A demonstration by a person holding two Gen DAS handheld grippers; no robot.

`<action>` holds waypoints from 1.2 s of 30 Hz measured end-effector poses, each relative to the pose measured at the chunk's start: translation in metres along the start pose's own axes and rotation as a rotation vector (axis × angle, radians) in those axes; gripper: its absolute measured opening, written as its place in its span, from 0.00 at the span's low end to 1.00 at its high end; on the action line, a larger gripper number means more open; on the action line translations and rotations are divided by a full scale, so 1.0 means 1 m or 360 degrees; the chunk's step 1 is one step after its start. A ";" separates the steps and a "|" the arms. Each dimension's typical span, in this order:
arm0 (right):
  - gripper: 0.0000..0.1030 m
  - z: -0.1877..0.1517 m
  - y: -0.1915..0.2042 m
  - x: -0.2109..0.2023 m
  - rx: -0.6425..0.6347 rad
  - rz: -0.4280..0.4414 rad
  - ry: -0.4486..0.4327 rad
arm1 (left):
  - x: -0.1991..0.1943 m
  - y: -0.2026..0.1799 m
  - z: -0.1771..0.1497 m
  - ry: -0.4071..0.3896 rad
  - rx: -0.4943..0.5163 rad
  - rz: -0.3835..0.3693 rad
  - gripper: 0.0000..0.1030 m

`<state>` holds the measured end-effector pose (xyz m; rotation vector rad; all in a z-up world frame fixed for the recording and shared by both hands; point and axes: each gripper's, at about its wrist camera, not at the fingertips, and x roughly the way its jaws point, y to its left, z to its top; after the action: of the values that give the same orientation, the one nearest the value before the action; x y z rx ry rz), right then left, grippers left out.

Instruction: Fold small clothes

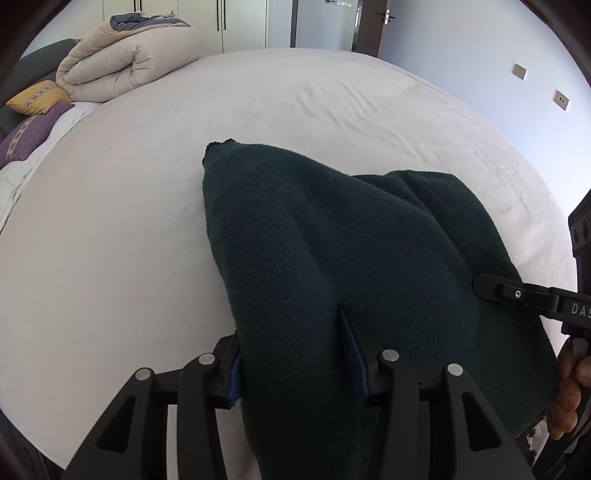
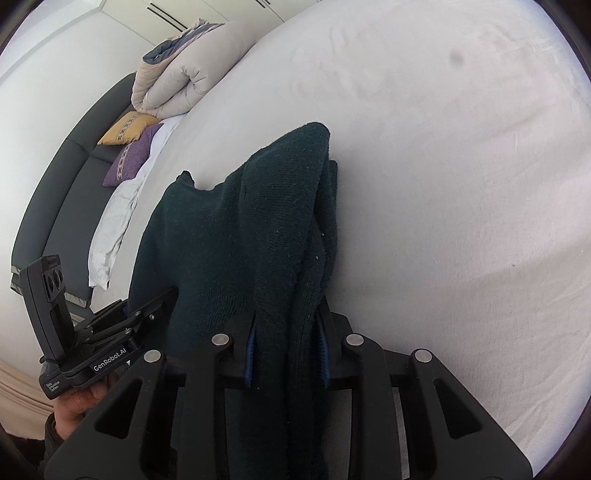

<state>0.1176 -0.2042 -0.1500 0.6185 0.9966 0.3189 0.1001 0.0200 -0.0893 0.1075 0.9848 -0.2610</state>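
A dark green knitted garment lies bunched in folds on the white bed sheet. Its near end runs between the blue pads of my left gripper, whose jaws stand apart around the cloth without pinching it. In the right wrist view the same garment narrows into a thick fold, and my right gripper is shut on that fold. The left gripper shows at the garment's left side, held by a hand. A right gripper finger rests on the garment's right edge.
A rolled beige duvet sits at the bed's far left. Beside it are a yellow pillow and a purple pillow. White wardrobes and a door stand beyond. The sheet spreads wide to the right.
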 end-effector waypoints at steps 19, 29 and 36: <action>0.42 0.033 0.074 -0.044 -0.0032 0.0261 0.0080 | 0.005 0.023 -0.006 -0.0085 -0.0171 -0.0061 0.71; 0.25 0.070 0.030 0.038 0.0323 0.0341 0.0082 | -0.024 0.057 0.014 -0.0068 -0.0377 -0.0182 0.73; 0.25 0.074 0.024 0.040 0.0255 0.0358 0.0028 | 0.006 0.034 0.081 -0.0114 -0.0270 -0.0208 0.66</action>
<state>0.2023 -0.1893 -0.1338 0.8775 0.9770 0.4459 0.1773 0.0354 -0.0505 -0.1207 0.9398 -0.2979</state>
